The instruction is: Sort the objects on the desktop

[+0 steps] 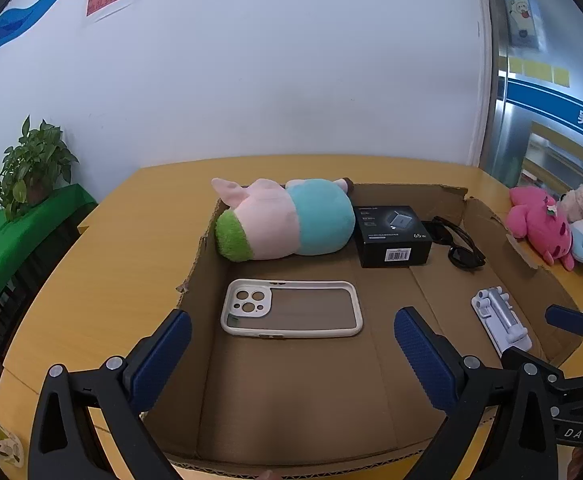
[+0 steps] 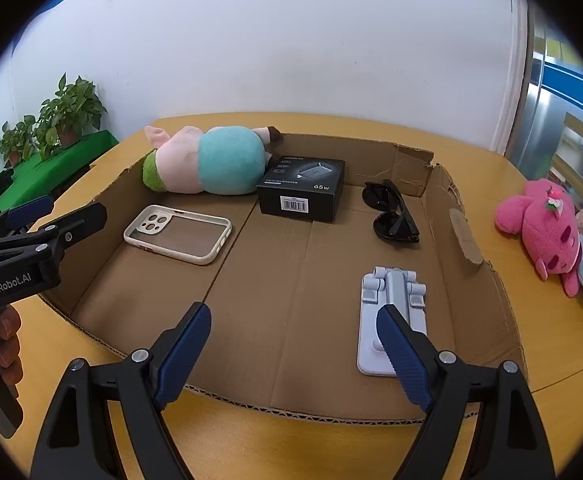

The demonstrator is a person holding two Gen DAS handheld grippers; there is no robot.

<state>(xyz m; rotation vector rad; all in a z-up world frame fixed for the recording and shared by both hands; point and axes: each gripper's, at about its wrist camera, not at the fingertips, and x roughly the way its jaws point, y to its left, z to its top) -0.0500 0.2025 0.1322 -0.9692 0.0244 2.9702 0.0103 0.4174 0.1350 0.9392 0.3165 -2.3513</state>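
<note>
Box: shallow cardboard box [image 2: 467, 248] with low torn walls, lying open on the yellow wooden surface [image 2: 551, 320]; it carries all five sorted things.
Plush pig: pink, teal and green plush pig [image 1: 283, 220] on its side in the far left corner of the box, its back end touching the charger box.
Phone case: white-rimmed clear phone case [image 1: 291, 308] flat on the box floor, near side of the plush pig, camera cut-out to the left.
Charger box: black charger box [image 2: 301, 194] marked 65 W, far middle of the box floor, barcode facing near.
Sunglasses: black sunglasses [image 2: 391, 218] folded, just right of the charger box, apart from it in the right wrist view.
Phone stand: pale blue-grey folding phone stand [image 2: 387, 308] flat in the near right part of the box.
Left hand-held gripper: left hand-held gripper [image 1: 291, 360] hovers over the near left part of the box, fingers wide apart, nothing between them; the phone case lies just beyond its tips.
Right hand-held gripper: right hand-held gripper [image 2: 293, 356] hovers over the near edge of the box, fingers wide apart and empty; its right finger overlaps the phone stand in view, and contact is hard to judge.
Outside the box: pink plush toy [image 2: 543, 224] with other soft toys at the far right of the surface; potted plants [image 2: 63, 116] on a green-covered shelf at left.
</note>
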